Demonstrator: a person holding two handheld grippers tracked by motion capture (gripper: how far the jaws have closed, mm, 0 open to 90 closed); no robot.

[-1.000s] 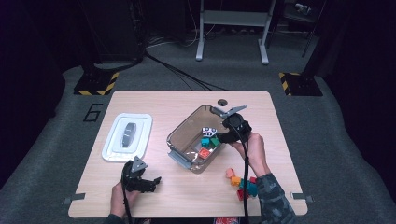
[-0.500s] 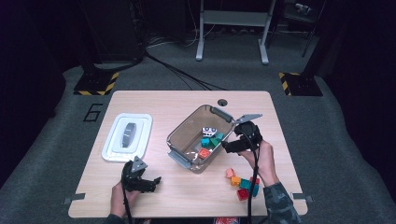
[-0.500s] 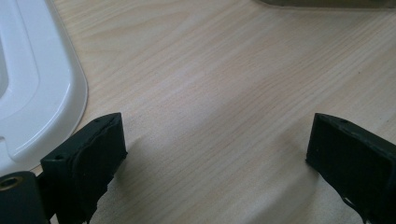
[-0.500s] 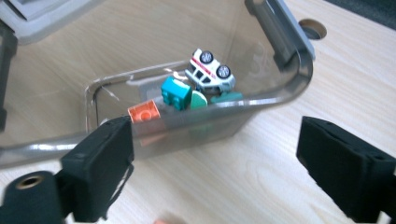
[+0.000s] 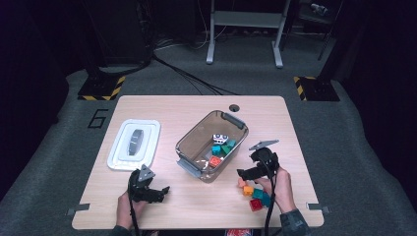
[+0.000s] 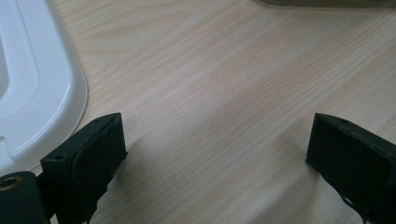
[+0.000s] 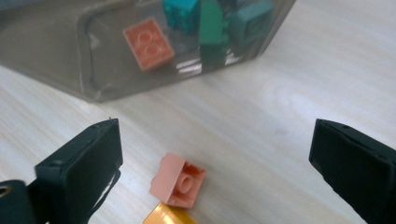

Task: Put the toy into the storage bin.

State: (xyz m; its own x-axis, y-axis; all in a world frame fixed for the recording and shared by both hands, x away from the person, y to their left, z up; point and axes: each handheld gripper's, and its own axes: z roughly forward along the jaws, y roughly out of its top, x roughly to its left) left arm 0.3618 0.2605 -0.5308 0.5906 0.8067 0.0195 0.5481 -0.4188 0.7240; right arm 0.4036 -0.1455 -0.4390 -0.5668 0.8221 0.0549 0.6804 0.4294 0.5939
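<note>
The right gripper (image 7: 212, 177) has just been opening its jaws wide, over a pink brick (image 7: 178, 180) on the surface (image 7: 299, 93), nothing held; the left gripper (image 6: 215, 158) is open too.

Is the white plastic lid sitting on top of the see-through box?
No, the white plastic lid lies flat on the wooden table, apart from the open see-through plastic box holding coloured bricks.

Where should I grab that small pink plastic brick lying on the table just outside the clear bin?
Probably from straight above, closing the right tongs across the two flat side walls of the small pink plastic brick. It lies on the wooden table between the open jaws, stud visible. The orange brick touches its near edge, so avoid that side.
</note>
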